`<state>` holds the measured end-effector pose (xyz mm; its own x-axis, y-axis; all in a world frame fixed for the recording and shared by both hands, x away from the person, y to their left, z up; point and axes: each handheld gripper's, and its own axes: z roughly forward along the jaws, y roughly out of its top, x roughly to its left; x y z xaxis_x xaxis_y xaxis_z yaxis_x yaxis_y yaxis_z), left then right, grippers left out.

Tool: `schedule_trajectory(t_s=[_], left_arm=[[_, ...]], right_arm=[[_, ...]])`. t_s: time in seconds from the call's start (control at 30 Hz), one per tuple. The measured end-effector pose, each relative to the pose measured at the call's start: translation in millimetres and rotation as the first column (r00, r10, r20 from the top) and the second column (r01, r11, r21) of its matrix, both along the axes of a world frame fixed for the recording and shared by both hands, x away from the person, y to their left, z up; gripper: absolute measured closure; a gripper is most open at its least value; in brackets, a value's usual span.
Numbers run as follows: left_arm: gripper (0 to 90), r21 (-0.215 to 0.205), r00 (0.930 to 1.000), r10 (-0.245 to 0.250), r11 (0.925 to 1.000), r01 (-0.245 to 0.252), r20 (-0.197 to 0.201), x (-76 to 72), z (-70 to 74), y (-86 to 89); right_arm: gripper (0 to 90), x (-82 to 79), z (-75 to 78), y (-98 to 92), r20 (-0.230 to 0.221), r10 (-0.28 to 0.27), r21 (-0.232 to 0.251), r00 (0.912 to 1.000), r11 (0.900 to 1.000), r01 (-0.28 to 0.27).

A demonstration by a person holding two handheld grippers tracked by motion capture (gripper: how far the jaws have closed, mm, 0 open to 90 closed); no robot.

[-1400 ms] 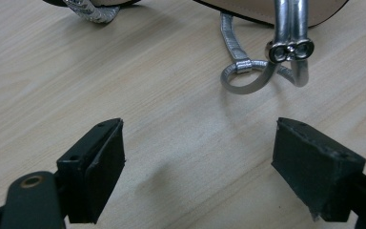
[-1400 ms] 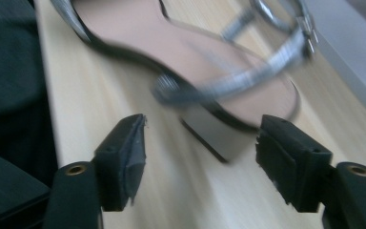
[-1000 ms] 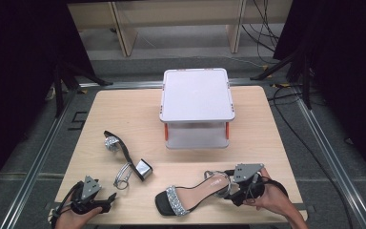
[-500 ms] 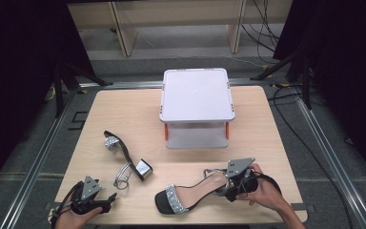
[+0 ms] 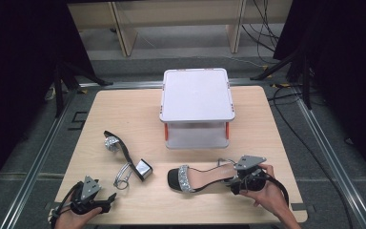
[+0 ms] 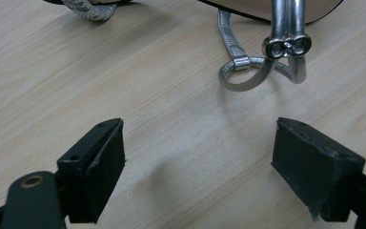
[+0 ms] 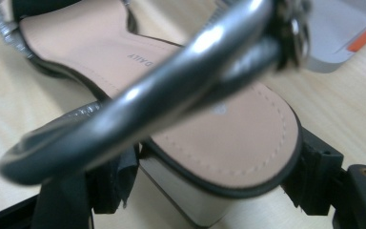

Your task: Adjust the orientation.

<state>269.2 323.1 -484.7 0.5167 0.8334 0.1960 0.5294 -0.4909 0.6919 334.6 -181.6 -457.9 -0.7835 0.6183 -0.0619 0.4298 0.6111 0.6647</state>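
Nothing is yet standing on the white two-tier rack (image 5: 197, 95) at the upper centre of the high view. The right gripper (image 5: 244, 177), lower right, is closing its jaws around the block heel of one sandal (image 5: 201, 175), which is lying flat at lower centre. Compared with a second ago, this gripper is sitting lower and nearer the heel. The other sandal (image 5: 126, 156) is resting on its side at lower left, untouched, and the left gripper (image 5: 106, 204) is waiting there with jaws spread and empty.

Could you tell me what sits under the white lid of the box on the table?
Under the white lid, orange posts and a pale lower tier show; the space behind its front wall is hidden.
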Motion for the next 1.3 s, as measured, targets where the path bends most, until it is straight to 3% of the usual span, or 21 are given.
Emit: schedule_trajectory(t_s=[0.1,0.17,0.2,0.27,0.4,0.5,0.57,0.6,0.63,0.67,0.73,0.83,0.87,0.97,1.0,1.03,1.07,1.1,1.17,1.23,1.3], left_arm=[[17.9,-0.001,1.0000,-0.001,1.0000,0.001,0.000,0.1,-0.2,0.0],[17.9,0.001,1.0000,-0.002,1.0000,0.002,0.001,0.1,0.1,0.1],[17.9,0.001,1.0000,-0.001,1.0000,0.001,0.001,-0.1,0.2,-0.2],[17.9,0.002,1.0000,-0.002,1.0000,0.002,0.000,0.0,0.1,-0.2],[17.9,-0.002,1.0000,0.004,1.0000,-0.004,-0.005,-0.5,-0.1,-0.4],[17.9,0.001,1.0000,0.003,1.0000,-0.003,-0.003,-0.3,-0.3,-0.2],[17.9,-0.001,1.0000,0.001,1.0000,-0.001,-0.003,0.1,-0.5,-0.2],[17.9,0.014,1.0000,-0.003,0.9999,0.003,-0.003,0.5,-0.7,0.9],[17.9,0.014,1.0000,-0.003,0.9999,0.003,-0.003,0.5,-0.7,0.9],[17.9,0.015,1.0000,0.002,0.9999,-0.002,-0.006,1.2,-1.3,1.3],[17.9,0.023,1.0000,-0.003,0.9997,0.003,-0.006,1.5,-0.9,1.2],[17.9,0.018,1.0000,0.000,0.9998,0.000,-0.007,0.9,-0.9,1.2],[17.9,0.009,1.0000,0.006,0.9999,-0.006,-0.004,1.0,-1.5,1.0],[17.9,0.005,0.9999,0.004,1.0000,-0.004,-0.010,1.2,-1.5,0.5],[17.9,0.020,1.0000,-0.002,0.9998,0.002,-0.007,1.3,-0.9,1.1],[17.9,0.020,1.0000,-0.002,0.9998,0.002,-0.007,1.3,-0.9,1.1],[17.9,0.015,1.0000,-0.002,0.9999,0.002,-0.003,1.4,-1.0,1.4],[17.9,0.007,1.0000,0.001,1.0000,-0.001,-0.002,1.3,-1.4,1.2],[17.9,0.008,1.0000,0.000,1.0000,0.000,-0.003,1.4,-1.5,1.4],[17.9,0.013,1.0000,-0.005,0.9999,0.005,-0.001,1.6,-1.0,1.6],[17.9,0.013,1.0000,-0.002,0.9999,0.002,-0.004,1.4,-1.3,1.3]], right_arm=[[31.1,-15.1,-1.2,9.3,-0.028,0.058,-0.107,0.9979,0.992,-0.061],[32.1,-21.4,-2.6,10.5,-0.047,0.062,-0.110,0.9969,0.992,-0.067],[34.8,-31.8,0.6,8.2,-0.084,0.073,-0.060,0.9938,0.995,-0.078],[35.5,-41.2,2.8,5.5,-0.113,0.100,-0.003,0.9885,0.995,-0.101],[33.4,-58.6,7.0,5.8,-0.188,0.176,0.070,0.9663,0.984,-0.165],[26.8,-65.3,17.2,2.8,-0.184,0.132,0.072,0.9741,0.990,-0.121],[25.1,-67.2,31.7,-4.2,-0.159,0.095,0.112,0.9828,0.991,-0.077],[24.1,-68.0,39.3,-7.8,-0.133,0.077,0.136,0.9881,0.989,-0.058],[24.1,-68.0,39.3,-7.8,-0.133,0.077,0.136,0.9881,0.989,-0.058],[22.9,-68.2,53.0,-11.4,-0.097,0.020,0.178,0.9951,0.984,-0.002],[23.2,-64.4,60.5,-6.9,-0.092,-0.002,0.192,0.9957,0.981,0.020],[23.6,-60.0,65.7,2.4,-0.096,0.037,0.188,0.9947,0.982,-0.018],[24.0,-55.5,71.6,11.1,-0.078,0.053,0.196,0.9956,0.980,-0.037],[24.1,-48.9,75.0,30.4,-0.115,0.029,0.143,0.9930,0.990,-0.013],[24.1,-42.7,74.1,36.1,-0.093,0.039,0.111,0.9949,0.993,-0.028],[24.0,-39.1,72.4,43.3,-0.108,0.034,0.087,0.9936,0.996,-0.024],[24.1,-32.8,69.3,49.6,-0.090,0.059,0.058,0.9942,0.997,-0.054],[24.3,-29.3,65.9,56.6,-0.111,0.058,0.037,0.9921,0.998,-0.054],[25.0,-26.0,62.9,63.0,-0.129,0.065,0.021,0.9895,0.998,-0.063],[25.3,-18.9,52.7,78.7,-0.152,0.060,-0.049,0.9866,0.996,-0.068],[25.3,-14.6,45.0,85.4,-0.166,0.069,-0.086,0.9838,0.993,-0.084]])
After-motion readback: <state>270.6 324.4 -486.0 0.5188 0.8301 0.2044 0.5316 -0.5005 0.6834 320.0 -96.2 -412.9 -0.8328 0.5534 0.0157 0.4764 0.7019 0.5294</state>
